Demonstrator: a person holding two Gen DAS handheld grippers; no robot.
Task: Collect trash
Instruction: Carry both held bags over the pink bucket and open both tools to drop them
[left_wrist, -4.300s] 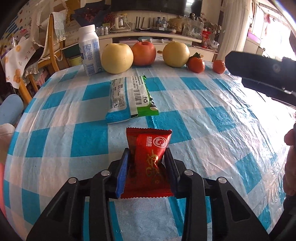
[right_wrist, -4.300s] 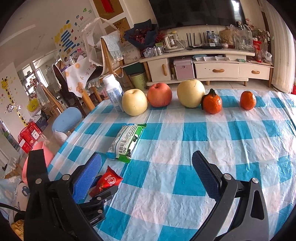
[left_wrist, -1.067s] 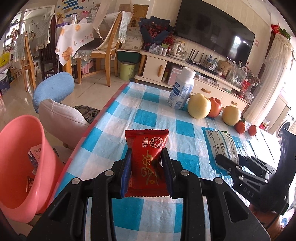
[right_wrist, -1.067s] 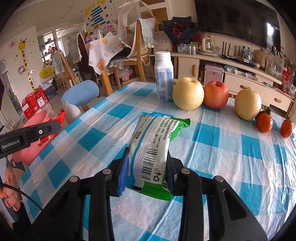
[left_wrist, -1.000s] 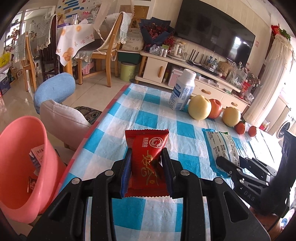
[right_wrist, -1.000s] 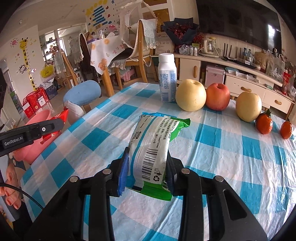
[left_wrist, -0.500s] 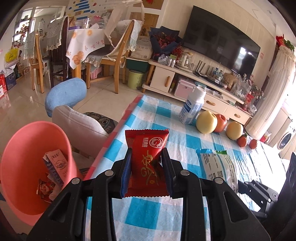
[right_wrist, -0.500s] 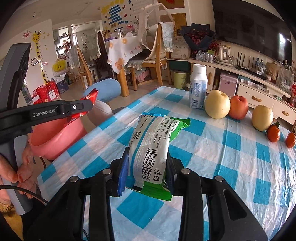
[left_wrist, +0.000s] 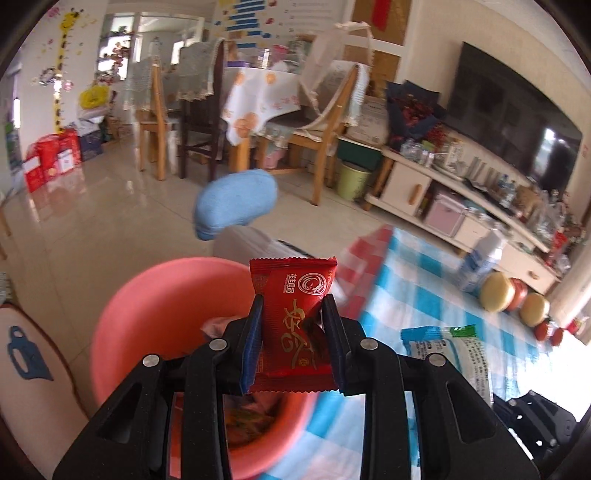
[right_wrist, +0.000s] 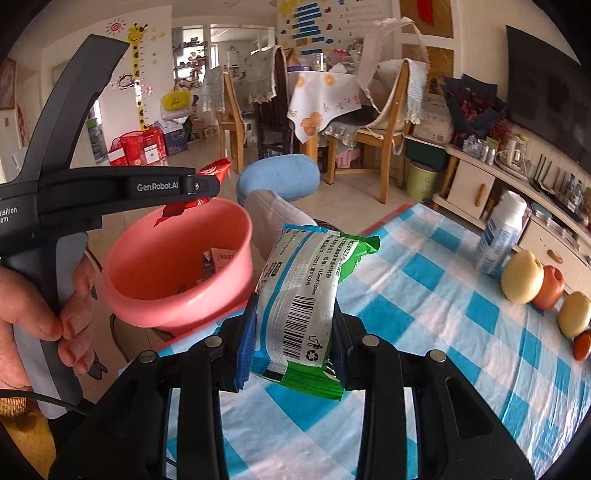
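Observation:
My left gripper (left_wrist: 293, 314) is shut on a red snack wrapper (left_wrist: 291, 325) and holds it over the pink bin (left_wrist: 155, 317), which has trash inside. From the right wrist view the left gripper (right_wrist: 207, 184) hangs above the pink bin (right_wrist: 177, 266) with the red wrapper (right_wrist: 214, 170) sticking out. My right gripper (right_wrist: 293, 310) is shut on a white, blue and green wrapper (right_wrist: 303, 295), held above the left edge of the checked table (right_wrist: 424, 332). That wrapper also shows in the left wrist view (left_wrist: 454, 350).
A white bottle (right_wrist: 500, 236), apples and a pear (right_wrist: 522, 277) and small oranges stand along the table's far side. A blue-cushioned stool (right_wrist: 279, 177) and a padded chair back (right_wrist: 273, 218) stand beside the bin. Dining chairs and a TV cabinet are farther back.
Both grippers have swung left off the table toward the pink bin. The left gripper with the red wrapper is now over the bin; the right one has followed to the table's edge.

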